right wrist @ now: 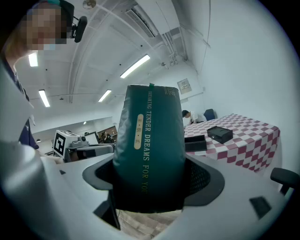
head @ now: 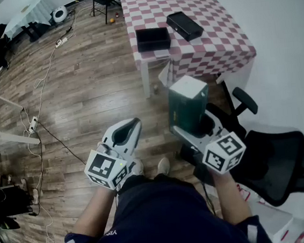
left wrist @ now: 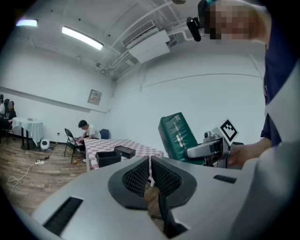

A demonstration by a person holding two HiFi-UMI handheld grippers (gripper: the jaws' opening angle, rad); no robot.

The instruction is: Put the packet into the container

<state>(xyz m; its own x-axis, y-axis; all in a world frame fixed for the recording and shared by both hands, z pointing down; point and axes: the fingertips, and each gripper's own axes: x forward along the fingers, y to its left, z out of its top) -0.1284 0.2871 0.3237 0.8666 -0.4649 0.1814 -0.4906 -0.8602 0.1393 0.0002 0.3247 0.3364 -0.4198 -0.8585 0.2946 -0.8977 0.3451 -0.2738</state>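
A dark green packet (head: 187,106) stands upright between the jaws of my right gripper (head: 191,124), which is shut on it; the right gripper view shows the packet (right wrist: 150,150) filling the wide gap between the jaws. My left gripper (head: 132,124) hangs beside it on the left, shut and empty, its pads (left wrist: 140,176) pressed together. An open black container (head: 153,38) rests on the red-checkered table (head: 224,40) well ahead of both grippers, with a closed black box (head: 184,25) just right of it. Both also show small in the right gripper view, the container (right wrist: 195,144) left of the box (right wrist: 219,134).
A black office chair (head: 275,159) stands close at my right, next to the table's corner. Cables (head: 39,124) run over the wooden floor at the left. A seated person (left wrist: 86,131) and folding chairs are beyond the table.
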